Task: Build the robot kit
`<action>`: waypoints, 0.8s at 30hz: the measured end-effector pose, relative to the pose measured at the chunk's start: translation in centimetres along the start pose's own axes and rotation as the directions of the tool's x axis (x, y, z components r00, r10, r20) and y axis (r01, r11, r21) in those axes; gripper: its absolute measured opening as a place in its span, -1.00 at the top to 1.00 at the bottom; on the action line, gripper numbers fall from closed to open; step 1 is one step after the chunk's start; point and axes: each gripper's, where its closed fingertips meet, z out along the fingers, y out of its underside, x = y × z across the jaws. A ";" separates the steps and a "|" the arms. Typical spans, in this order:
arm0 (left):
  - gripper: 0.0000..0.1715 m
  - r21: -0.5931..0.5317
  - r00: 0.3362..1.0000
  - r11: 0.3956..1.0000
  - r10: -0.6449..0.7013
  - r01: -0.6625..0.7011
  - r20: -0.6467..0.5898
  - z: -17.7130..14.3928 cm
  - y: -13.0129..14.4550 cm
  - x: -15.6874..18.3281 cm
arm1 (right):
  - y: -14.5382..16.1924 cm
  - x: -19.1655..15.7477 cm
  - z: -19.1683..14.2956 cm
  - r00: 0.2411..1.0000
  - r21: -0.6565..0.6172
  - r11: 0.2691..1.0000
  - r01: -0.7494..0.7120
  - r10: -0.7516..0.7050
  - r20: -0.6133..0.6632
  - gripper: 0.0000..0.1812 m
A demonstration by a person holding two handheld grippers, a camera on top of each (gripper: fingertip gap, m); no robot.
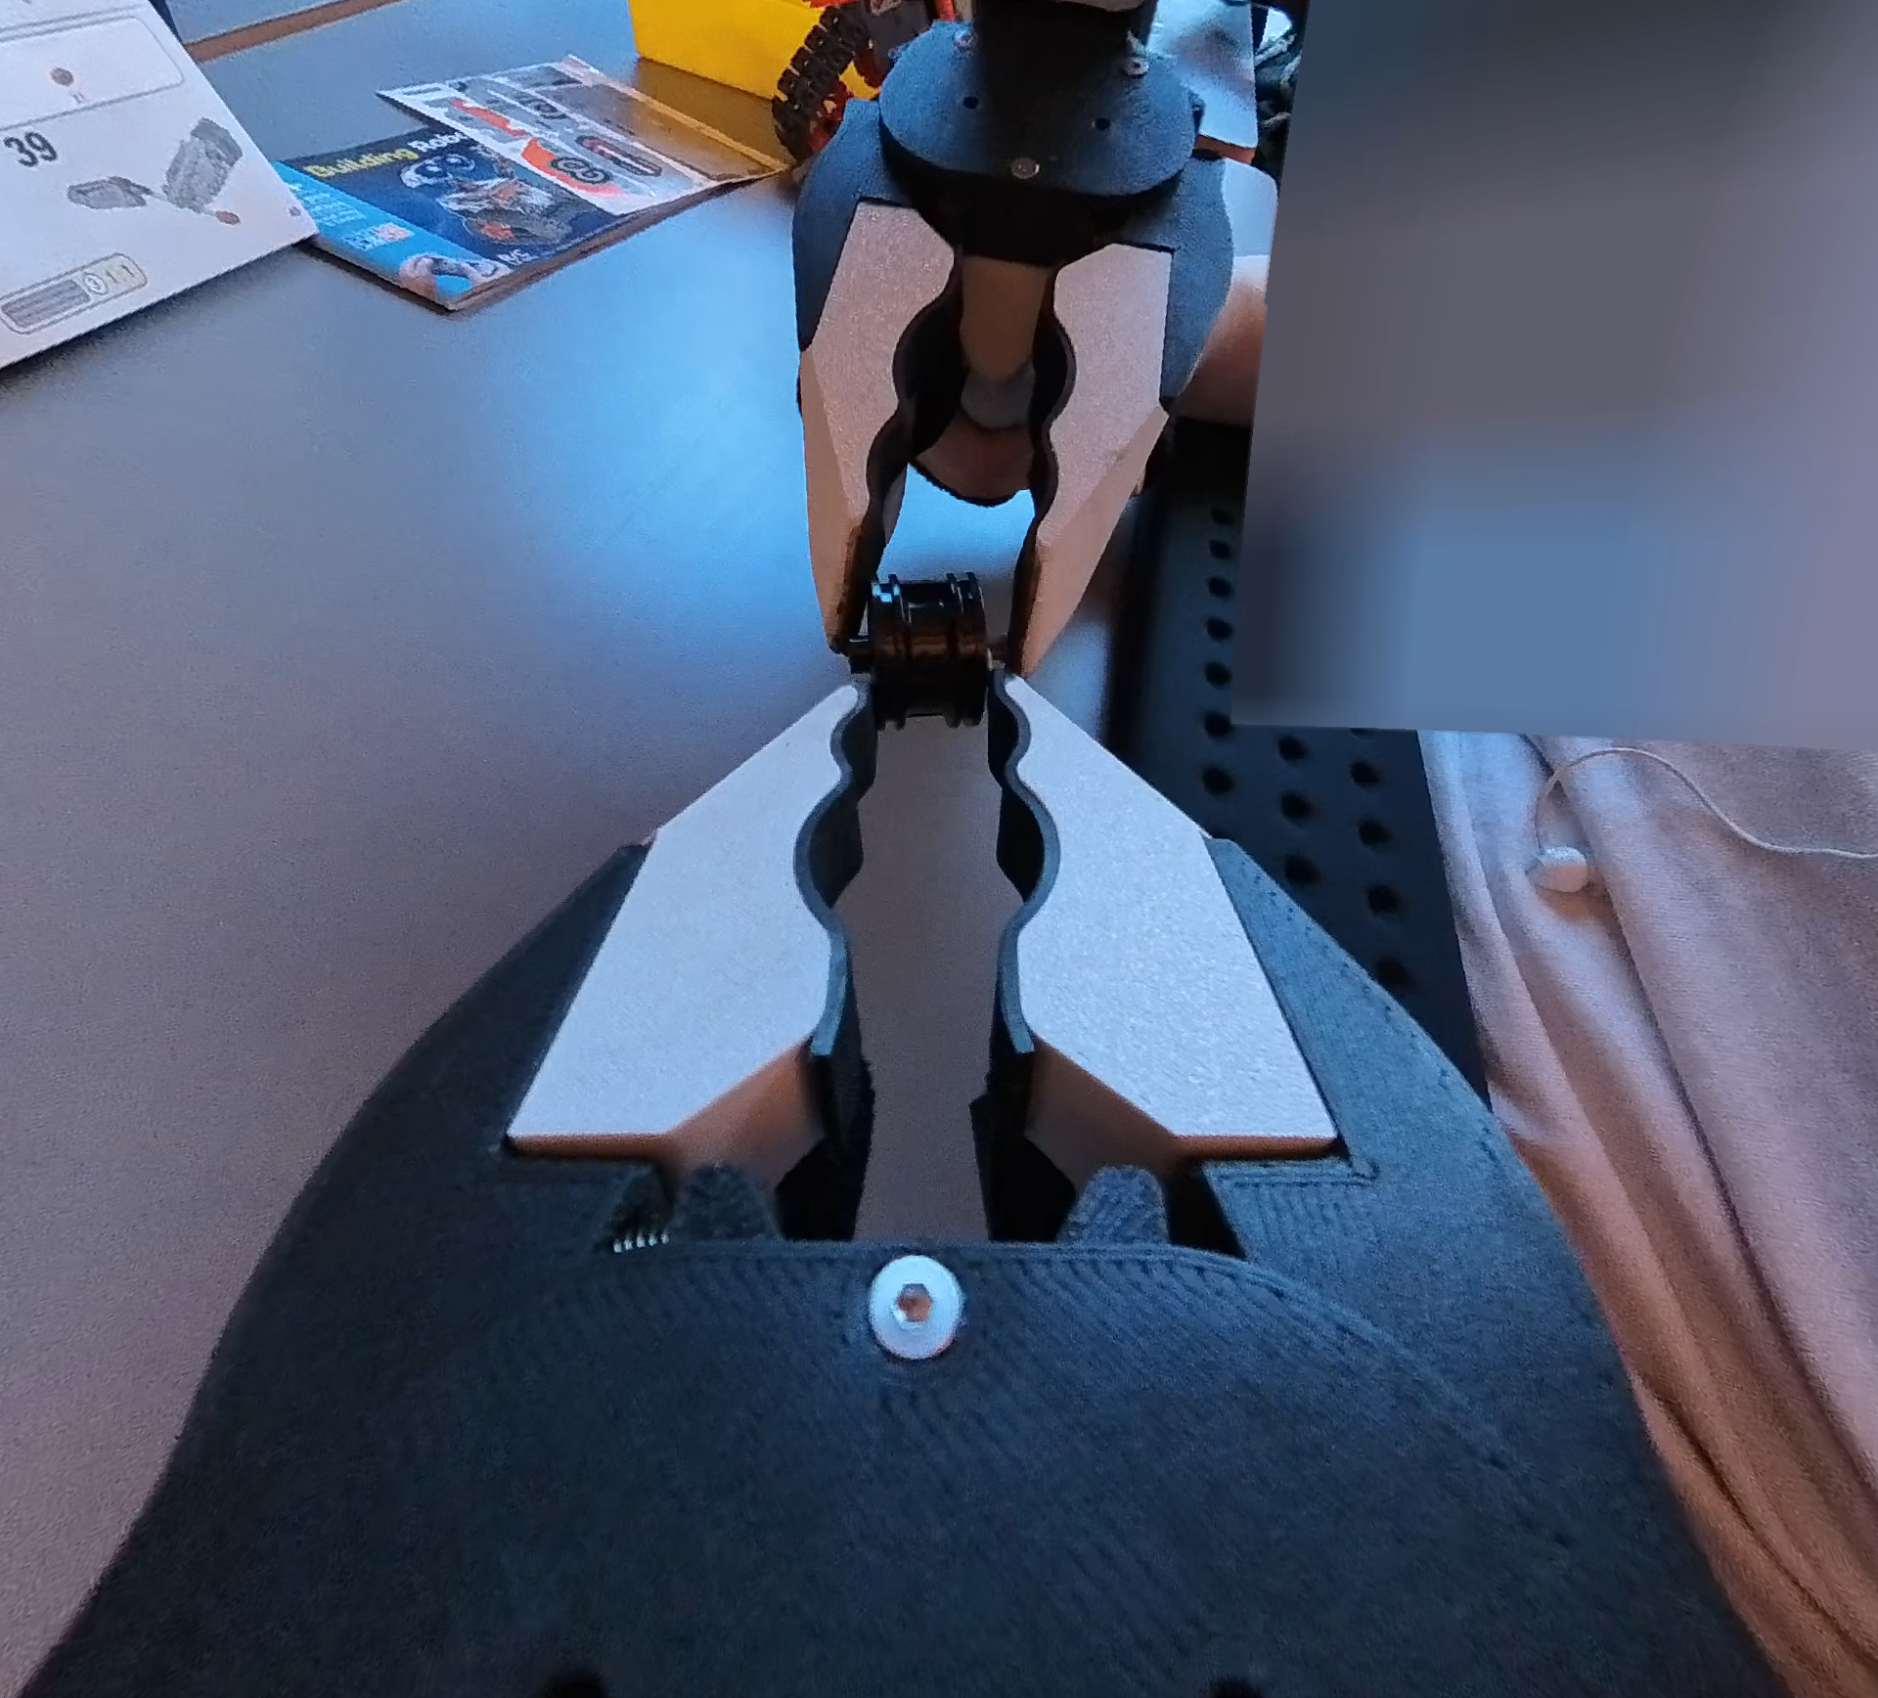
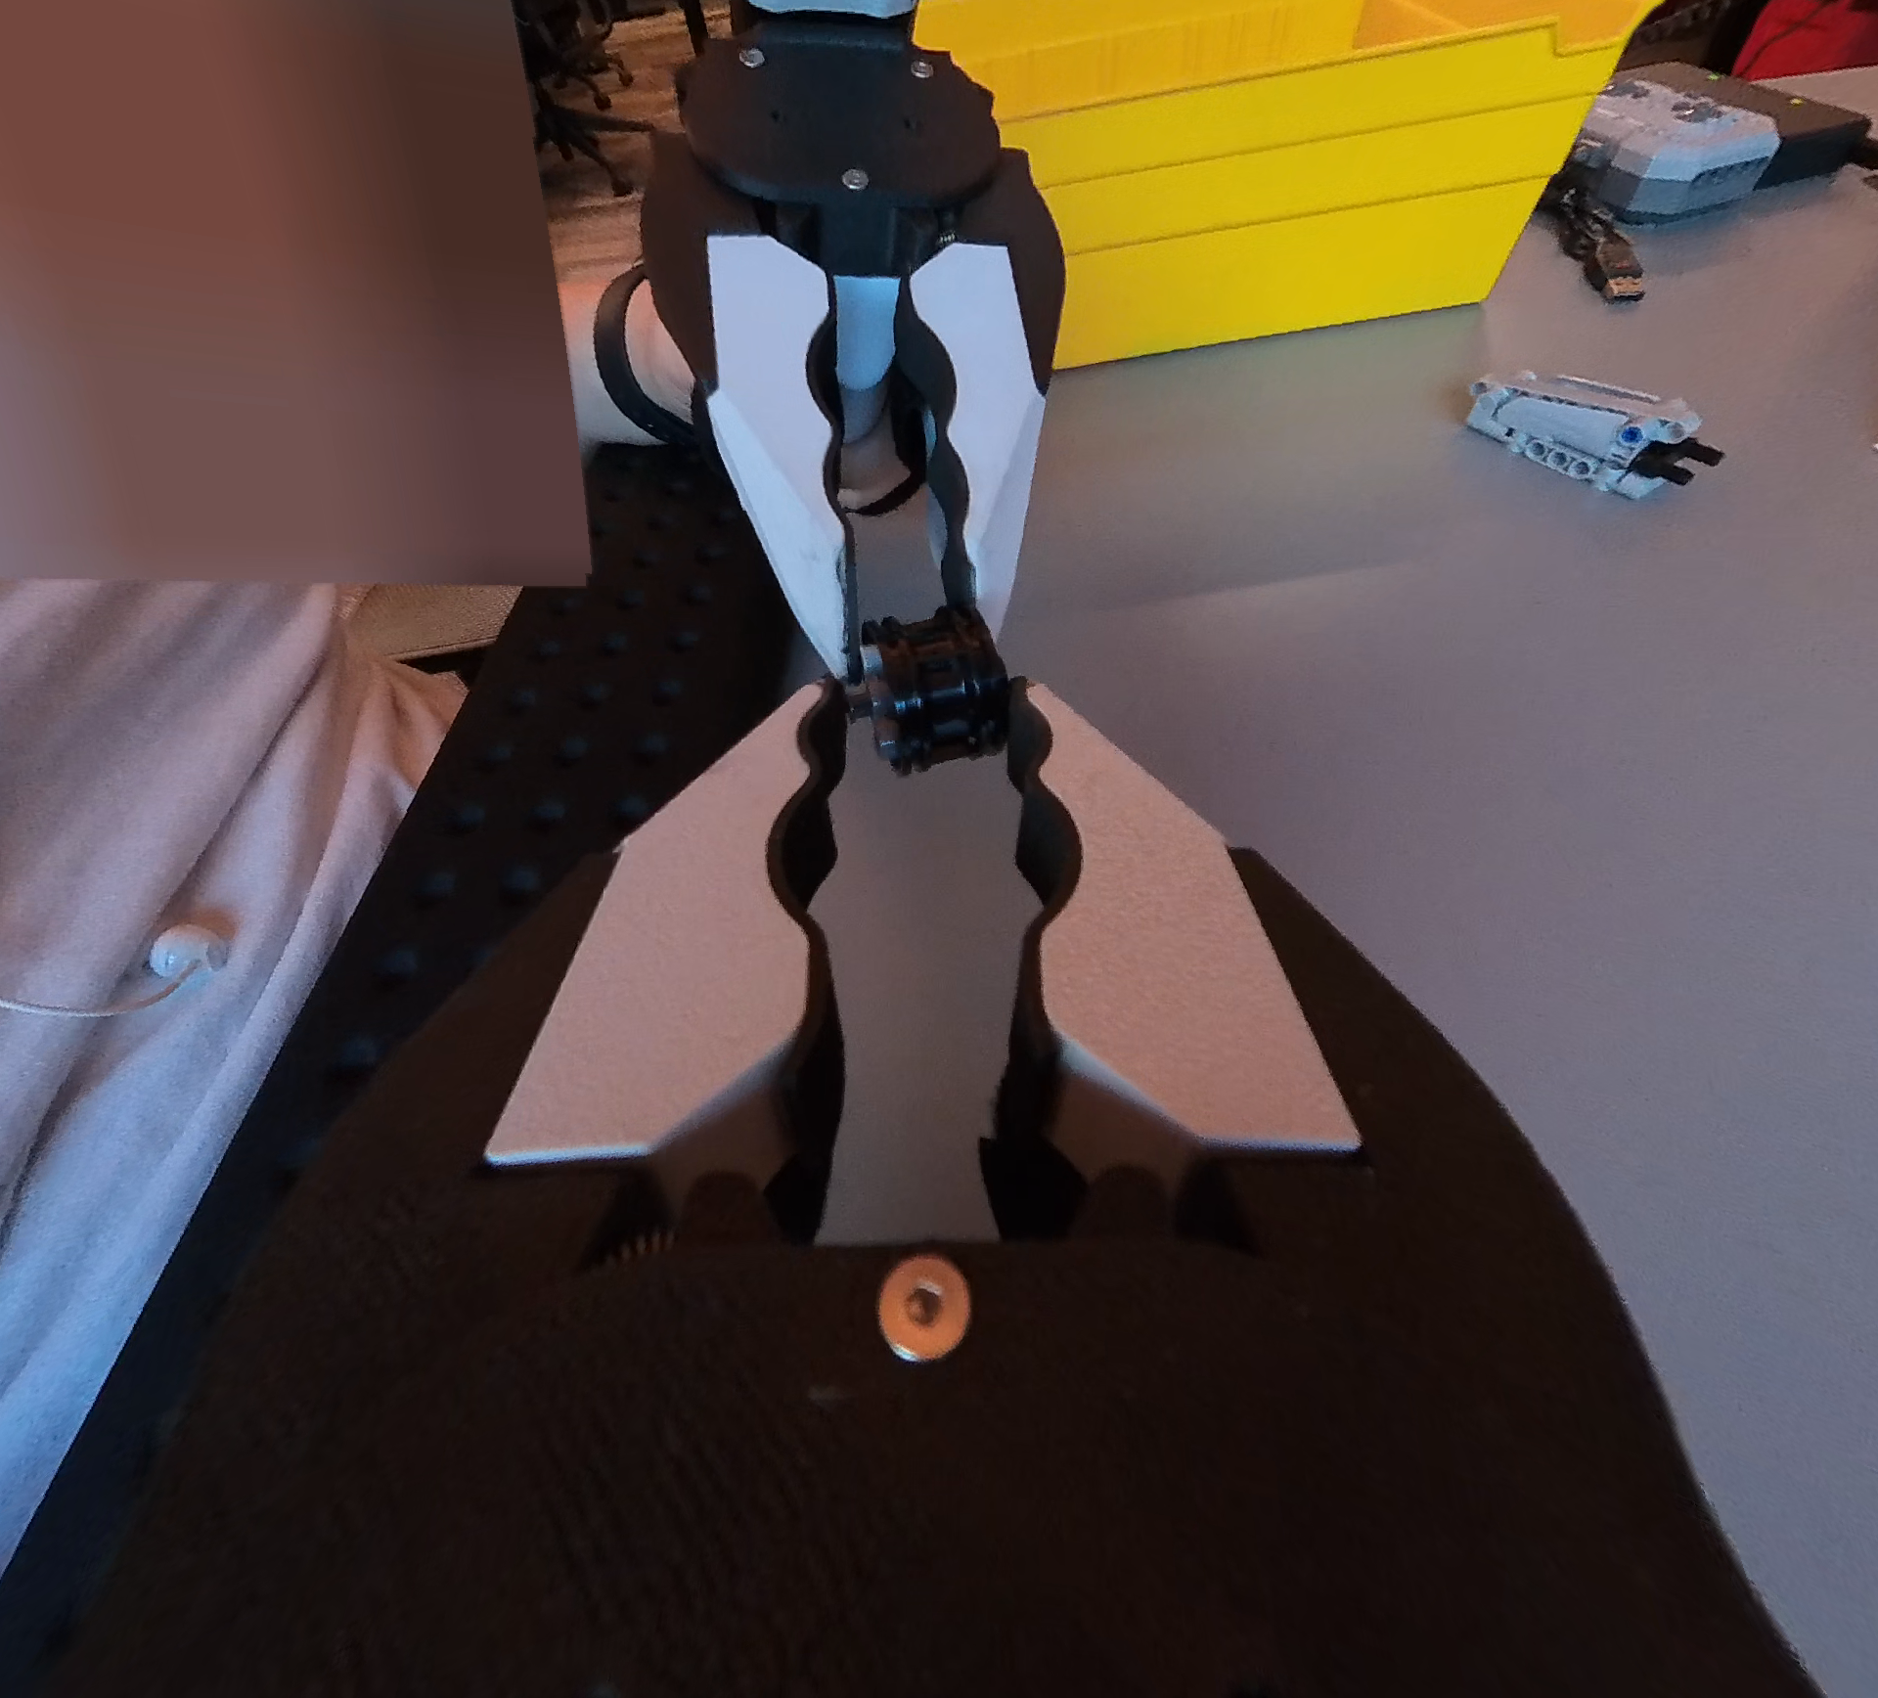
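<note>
A small black ribbed wheel-like plastic piece (image 1: 925,655) hangs above the grey table, held between both grippers, which meet tip to tip. My left gripper (image 1: 931,692) closes on its near part from below in the left wrist view. My right gripper (image 1: 935,638) comes down from above and closes on its far part. In the right wrist view the same piece (image 2: 940,696) sits between my right gripper's (image 2: 930,699) tips, with the left gripper (image 2: 912,633) reaching in from above. Both grippers' jaws stand narrow, pressed on the piece.
A yellow bin (image 2: 1270,227) stands behind on the table (image 2: 1423,836). A grey building-toy motor block (image 2: 1585,435) and a grey control brick with cable (image 2: 1677,145) lie right. Instruction booklets (image 1: 478,227), a tracked toy model (image 1: 843,23), a black perforated mat (image 1: 1291,796) and a person's light garment (image 1: 1677,1141) are near. Only a small space, under 4 cm, lies between the two pairs of fingers. The grey building-toy motor block (image 2: 1585,435) is about 25 cm from both grippers' fingertips.
</note>
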 end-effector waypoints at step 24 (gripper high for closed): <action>0.77 -0.074 0.997 0.995 0.065 -0.068 -0.050 0.4 1.7 0.8 | 1.4 -0.9 0.8 0.978 -0.122 0.973 0.197 -0.205 -0.048 0.66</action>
